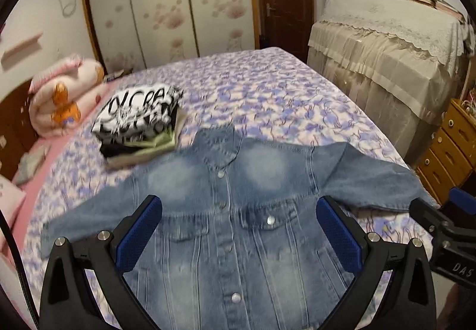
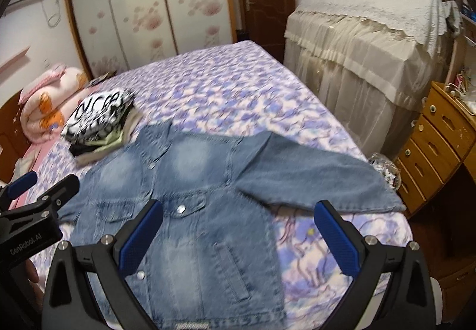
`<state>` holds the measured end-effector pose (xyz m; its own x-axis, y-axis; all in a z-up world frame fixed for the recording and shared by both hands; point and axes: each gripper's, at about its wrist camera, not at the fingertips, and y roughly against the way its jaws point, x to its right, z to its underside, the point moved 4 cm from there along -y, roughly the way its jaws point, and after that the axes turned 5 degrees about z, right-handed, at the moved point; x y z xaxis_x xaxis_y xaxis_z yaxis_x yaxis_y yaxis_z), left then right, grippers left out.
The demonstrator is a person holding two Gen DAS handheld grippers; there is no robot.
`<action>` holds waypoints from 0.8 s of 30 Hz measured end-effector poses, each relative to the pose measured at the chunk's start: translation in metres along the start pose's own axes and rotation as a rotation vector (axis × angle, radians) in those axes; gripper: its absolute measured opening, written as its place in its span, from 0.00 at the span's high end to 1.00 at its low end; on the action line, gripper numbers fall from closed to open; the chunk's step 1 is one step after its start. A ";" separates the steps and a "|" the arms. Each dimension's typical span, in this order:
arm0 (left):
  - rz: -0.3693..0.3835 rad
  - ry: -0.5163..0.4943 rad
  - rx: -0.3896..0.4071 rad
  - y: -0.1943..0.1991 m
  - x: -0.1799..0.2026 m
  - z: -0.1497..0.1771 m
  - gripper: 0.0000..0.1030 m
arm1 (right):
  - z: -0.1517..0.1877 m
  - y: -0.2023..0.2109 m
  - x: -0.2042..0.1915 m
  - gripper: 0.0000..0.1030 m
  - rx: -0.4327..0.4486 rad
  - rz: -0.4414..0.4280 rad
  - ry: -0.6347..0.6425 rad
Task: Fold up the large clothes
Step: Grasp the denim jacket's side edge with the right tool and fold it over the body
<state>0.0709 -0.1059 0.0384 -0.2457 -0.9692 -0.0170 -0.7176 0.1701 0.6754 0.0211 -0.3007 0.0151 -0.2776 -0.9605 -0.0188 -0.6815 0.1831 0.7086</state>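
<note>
The denim jacket (image 1: pixel 238 226) lies spread flat, front up, across the bed (image 1: pixel 267 98) in the lower middle of the frame. Above it the left gripper (image 1: pixel 239 228) and right gripper (image 2: pixel 239 228) both gape wide, holding nothing. A stack of folded clothes (image 1: pixel 139 124) sits at upper left, touching the jacket's shoulder.

A faded blue denim jacket (image 1: pixel 238 226) lies flat and front-up on the bed (image 1: pixel 267 98), buttoned down the middle with silver snaps, two flap chest pockets showing. Both sleeves are spread outward to either side, its collar pointing toward the bed's far end. Just beside the collar sits a stack of folded clothes (image 1: pixel 139 127), topped by a black-and-white lettered piece.
</note>
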 end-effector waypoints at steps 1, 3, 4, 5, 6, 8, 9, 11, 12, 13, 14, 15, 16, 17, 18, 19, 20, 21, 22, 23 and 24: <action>0.008 -0.010 0.001 -0.004 0.005 -0.006 0.00 | -0.002 -0.003 0.005 0.01 0.005 0.006 -0.009; 0.038 -0.020 -0.008 -0.013 0.015 -0.013 0.00 | -0.009 -0.010 0.018 0.01 0.011 0.021 -0.027; 0.057 -0.022 -0.019 -0.022 0.022 -0.017 0.00 | -0.011 -0.015 0.024 0.01 0.011 0.030 -0.037; 0.065 -0.021 -0.026 -0.028 0.026 -0.020 0.00 | -0.013 -0.019 0.031 0.01 0.011 0.036 -0.048; 0.070 -0.025 -0.032 -0.036 0.031 -0.023 0.00 | -0.014 -0.025 0.037 0.01 0.007 0.044 -0.060; 0.056 -0.044 -0.038 -0.052 0.042 -0.026 0.00 | -0.014 -0.036 0.053 0.01 0.000 0.053 -0.088; 0.054 -0.051 -0.036 -0.058 0.047 -0.027 0.00 | -0.013 -0.043 0.061 0.01 -0.008 0.060 -0.103; 0.051 -0.060 -0.039 -0.076 0.057 -0.029 0.00 | -0.010 -0.056 0.078 0.01 -0.022 0.067 -0.139; 0.052 -0.064 -0.050 -0.087 0.061 -0.030 0.00 | -0.007 -0.064 0.089 0.01 -0.030 0.072 -0.162; 0.054 -0.063 -0.061 -0.097 0.066 -0.030 0.00 | -0.005 -0.074 0.100 0.01 -0.041 0.076 -0.188; 0.061 -0.063 -0.062 -0.108 0.072 -0.030 0.00 | 0.000 -0.083 0.109 0.01 -0.057 0.084 -0.210; 0.058 -0.065 -0.066 -0.117 0.076 -0.029 0.00 | 0.003 -0.093 0.119 0.01 -0.075 0.091 -0.232; 0.062 -0.069 -0.076 -0.130 0.083 -0.028 0.00 | 0.007 -0.102 0.128 0.01 -0.092 0.096 -0.254; 0.078 -0.073 -0.080 -0.138 0.088 -0.027 0.00 | 0.012 -0.112 0.138 0.01 -0.106 0.099 -0.280; 0.090 -0.071 -0.086 -0.146 0.093 -0.024 0.00 | 0.017 -0.121 0.150 0.01 -0.120 0.104 -0.312; 0.103 -0.067 -0.093 -0.156 0.100 -0.023 0.00 | 0.022 -0.131 0.163 0.01 -0.134 0.112 -0.345; 0.112 -0.069 -0.096 -0.163 0.105 -0.021 0.00 | 0.027 -0.138 0.170 0.01 -0.147 0.121 -0.366; 0.105 -0.079 -0.102 -0.174 0.112 -0.018 0.00 | 0.033 -0.147 0.183 0.01 -0.164 0.129 -0.403; 0.101 -0.086 -0.109 -0.182 0.117 -0.016 0.00 | 0.039 -0.155 0.194 0.01 -0.178 0.132 -0.441; 0.104 -0.091 -0.121 -0.189 0.122 -0.013 0.00 | 0.044 -0.161 0.202 0.01 -0.187 0.132 -0.471; 0.109 -0.099 -0.141 -0.199 0.128 -0.010 0.00 | 0.051 -0.169 0.214 0.02 -0.198 0.127 -0.516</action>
<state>0.1882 -0.2658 -0.0907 -0.3847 -0.9230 -0.0062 -0.5865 0.2392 0.7738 0.0424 -0.5263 -0.1444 -0.6779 -0.6976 -0.2319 -0.4948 0.1997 0.8457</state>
